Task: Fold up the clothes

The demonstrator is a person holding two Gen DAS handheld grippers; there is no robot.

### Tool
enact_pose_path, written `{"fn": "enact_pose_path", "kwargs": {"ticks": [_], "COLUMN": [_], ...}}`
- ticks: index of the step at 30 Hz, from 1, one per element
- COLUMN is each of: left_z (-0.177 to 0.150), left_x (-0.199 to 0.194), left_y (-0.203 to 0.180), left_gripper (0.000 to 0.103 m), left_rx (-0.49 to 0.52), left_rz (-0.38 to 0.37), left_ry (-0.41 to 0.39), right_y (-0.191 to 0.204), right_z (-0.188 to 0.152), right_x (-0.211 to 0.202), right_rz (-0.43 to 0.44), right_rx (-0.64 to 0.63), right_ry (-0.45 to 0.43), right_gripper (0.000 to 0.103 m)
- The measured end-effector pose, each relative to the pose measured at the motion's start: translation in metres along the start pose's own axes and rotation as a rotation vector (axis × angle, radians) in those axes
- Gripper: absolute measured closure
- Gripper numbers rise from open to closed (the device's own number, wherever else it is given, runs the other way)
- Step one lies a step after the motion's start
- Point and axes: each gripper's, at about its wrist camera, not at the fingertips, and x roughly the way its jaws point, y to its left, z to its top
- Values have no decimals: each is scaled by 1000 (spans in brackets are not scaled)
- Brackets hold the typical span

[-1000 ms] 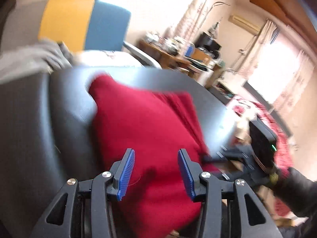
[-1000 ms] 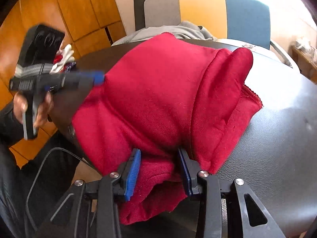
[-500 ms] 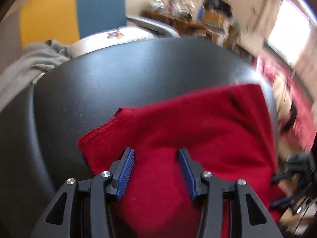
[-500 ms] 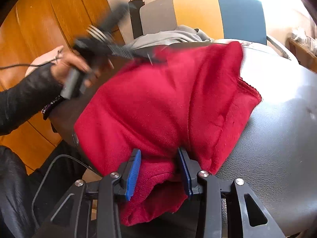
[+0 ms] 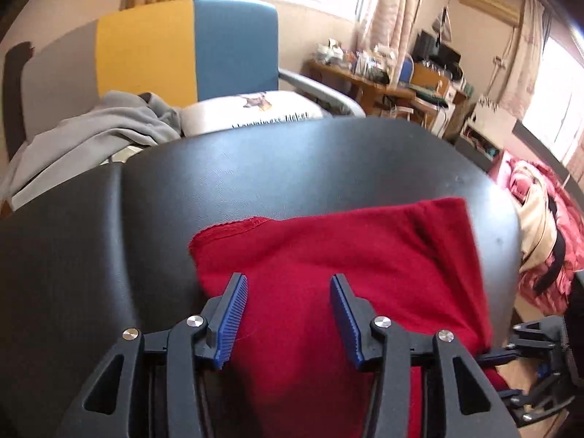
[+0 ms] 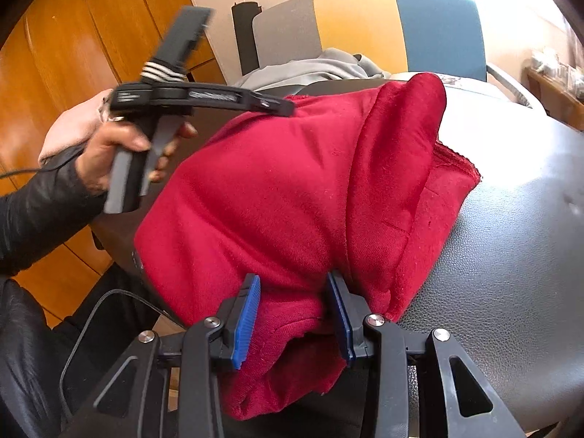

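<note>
A red garment (image 5: 346, 277) lies bunched on a black leather surface (image 5: 255, 182). In the right wrist view it (image 6: 292, 189) drapes over the surface's near edge, with a folded flap on its right. My left gripper (image 5: 288, 310) is open above the garment's near part; nothing is between its blue pads. It shows in the right wrist view (image 6: 281, 106) reaching over the garment's far left edge. My right gripper (image 6: 294, 314) has its jaws apart around a bunch of red cloth at the garment's hanging edge. It shows at the lower right of the left wrist view (image 5: 540, 346).
A grey garment (image 5: 98, 135) and a white printed one (image 5: 255, 109) lie on a grey, yellow and blue chair (image 5: 182, 54) behind the surface. A cluttered desk (image 5: 394, 80) and red bedding (image 5: 540, 219) are at the right. Wooden panels (image 6: 73, 54) stand at the left.
My left gripper swung from the garment's side to over its near edge, and its view turned toward the chair. My right gripper and the cloth between its jaws stayed put.
</note>
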Motion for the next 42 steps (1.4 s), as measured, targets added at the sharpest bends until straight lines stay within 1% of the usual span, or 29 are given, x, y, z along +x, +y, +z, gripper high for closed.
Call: {"fn": "enact_pose_path", "kwargs": {"ticks": [2,5,7,9,13,15,17,20,22,23,25,26,27,28,30,36,37,39,41,42], "left_z": [-7,-21,-32,-45,-71,-82,-87,-93,-99,-103,-112,-115,-118,-120,-121,-125,-125,-125,-122,-121], "left_x": [-14,-32,-41,-47,-56,-53,-50,-48,-43,-41,-38,-36,-34,-32,-29,-38,-40,-52,-65,-68], "left_y": [0,-3,-8,-13,-22,-28,-34,-41,-46,-48,-53,-52,-50,-45,-36,-29,-27,-19,-7,-1], "left_gripper": [55,55,55,55,55,55,54,53,52,50,48,47,45,44,38,39,39,41,40,40], "left_rx": [-16,-20,-18,-25,-33,-14,10,25,38,50,59,46,30,2,-53,-153,-169,-212,-262,-278], "left_rz": [-2,-7,-8,-18,-38,-34,-14,-1,4,14,33,30,25,6,-32,-88,-92,-111,-148,-163], "left_ry": [-18,-36,-40,-34,-19,-2,-7,-11,2,7,9,9,7,14,28,20,15,-20,-60,-71], "right_y": [1,3,8,13,19,22,23,22,20,18,10,7,8,9,11,11,11,9,4,1], "right_z": [1,6,14,25,56,76,96,121,130,131,127,120,114,112,109,109,109,109,111,111], "right_x": [1,2,-1,-9,-33,-39,-37,-11,18,32,66,80,86,86,86,83,82,78,64,53], "right_rz": [0,10,26,31,18,-1,-10,3,12,6,-60,-96,-111,-120,-135,-125,-120,-101,-51,-20], "right_rx": [6,15,26,30,-7,-37,-56,-83,-87,-89,-88,-102,-141,-154,-160,-154,-150,-135,-88,-51], "right_ry": [2,10,18,3,-62,-92,-112,-98,-49,-22,69,106,92,79,64,34,29,19,-2,-21], "right_gripper": [62,52,34,24,24,23,23,23,23,23,24,24,22,22,22,20,20,19,10,3]}}
